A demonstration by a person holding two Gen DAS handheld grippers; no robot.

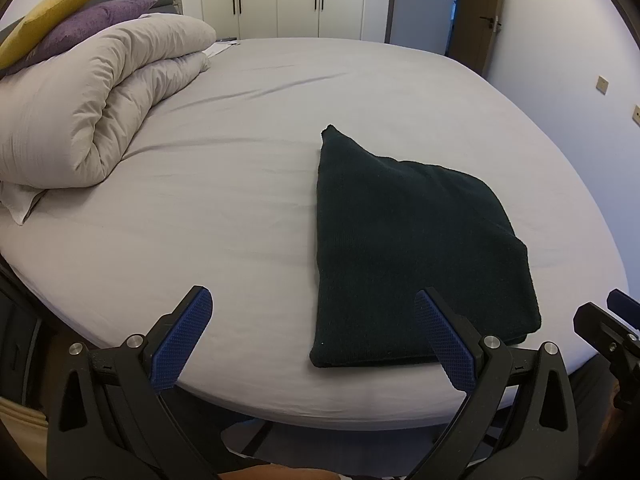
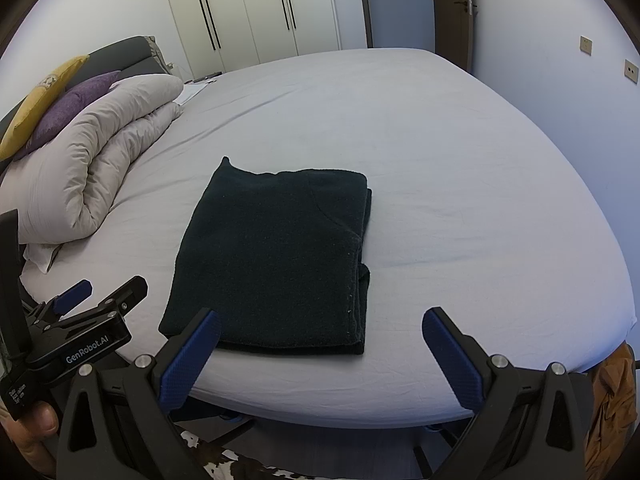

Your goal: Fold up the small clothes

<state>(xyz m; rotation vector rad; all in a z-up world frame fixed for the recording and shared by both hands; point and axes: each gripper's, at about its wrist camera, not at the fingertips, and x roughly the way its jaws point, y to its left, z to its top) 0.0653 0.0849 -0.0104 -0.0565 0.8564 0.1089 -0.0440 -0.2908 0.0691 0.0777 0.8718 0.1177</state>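
A dark knit garment (image 1: pixel 408 248) lies folded into a flat stack on the grey bed sheet (image 1: pixel 224 184), near the bed's front edge. It also shows in the right wrist view (image 2: pixel 276 256), with layered edges along its right side. My left gripper (image 1: pixel 312 304) is open and empty, held above the front edge just left of the garment. My right gripper (image 2: pixel 320 324) is open and empty, held above the front edge at the garment's near right corner. Neither gripper touches the cloth.
A rolled beige duvet (image 1: pixel 100 108) with a purple cushion (image 1: pixel 84 28) and a yellow cushion (image 1: pixel 52 8) lies at the left of the bed. White wardrobes (image 2: pixel 256 8) and a door (image 2: pixel 452 4) stand behind. An orange cloth (image 2: pixel 612 408) hangs at the lower right.
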